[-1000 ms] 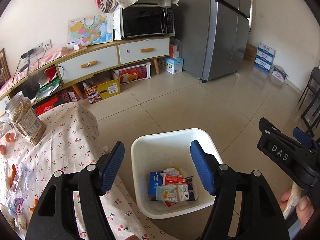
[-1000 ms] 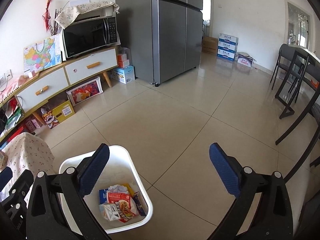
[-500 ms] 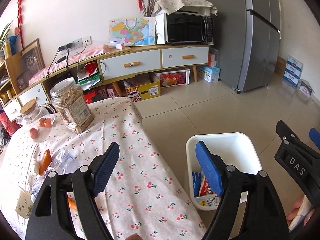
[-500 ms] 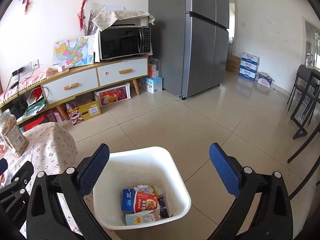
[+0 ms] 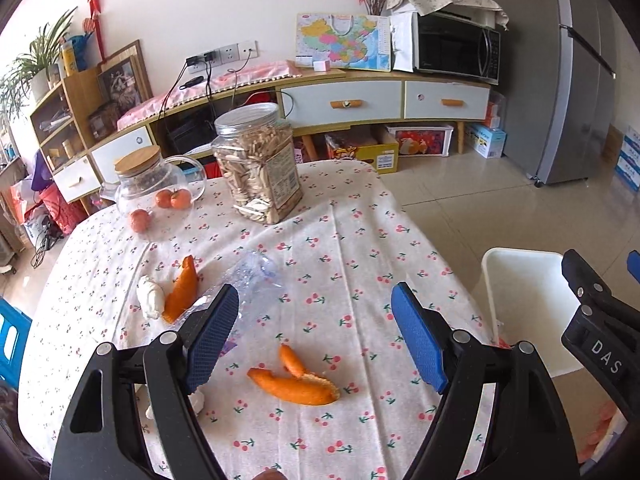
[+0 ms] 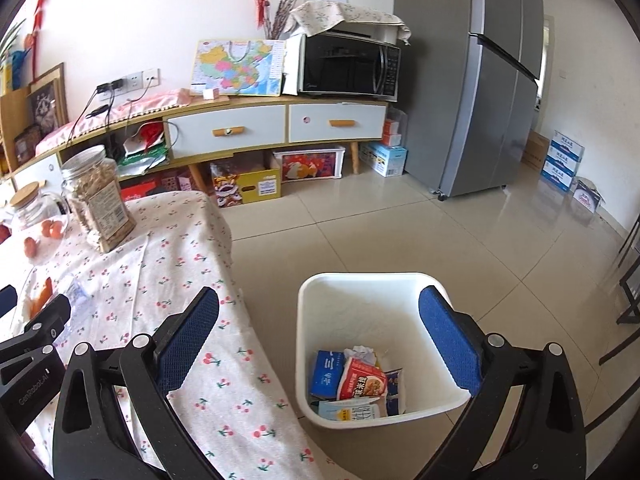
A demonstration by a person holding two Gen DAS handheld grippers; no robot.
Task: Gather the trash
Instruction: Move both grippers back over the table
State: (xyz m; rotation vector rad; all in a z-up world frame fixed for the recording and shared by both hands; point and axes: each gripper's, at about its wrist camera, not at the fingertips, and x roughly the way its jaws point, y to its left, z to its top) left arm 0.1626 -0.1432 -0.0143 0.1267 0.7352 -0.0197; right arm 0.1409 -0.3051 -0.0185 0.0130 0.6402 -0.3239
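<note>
My left gripper (image 5: 316, 340) is open and empty above the cherry-print tablecloth (image 5: 340, 248). An orange peel (image 5: 294, 384) lies on the cloth between and just beyond its fingers. A second orange peel (image 5: 182, 290), a crumpled white tissue (image 5: 150, 296) and a clear plastic wrapper (image 5: 256, 276) lie further left. My right gripper (image 6: 320, 336) is open and empty over the table edge and the white trash bin (image 6: 360, 292), which stands on the floor and holds several snack wrappers (image 6: 356, 384). The bin's rim (image 5: 520, 280) also shows in the left wrist view.
A jar of seeds (image 5: 258, 164) and a glass teapot with tangerines (image 5: 154, 184) stand at the table's far side. A sideboard with a microwave (image 6: 348, 66) and a fridge (image 6: 480, 80) line the back wall. Dark chair legs (image 6: 628, 292) stand at the right.
Both grippers have swung left, from over the bin toward the table. The left wrist view now takes in the tabletop trash; the right still sees the bin.
</note>
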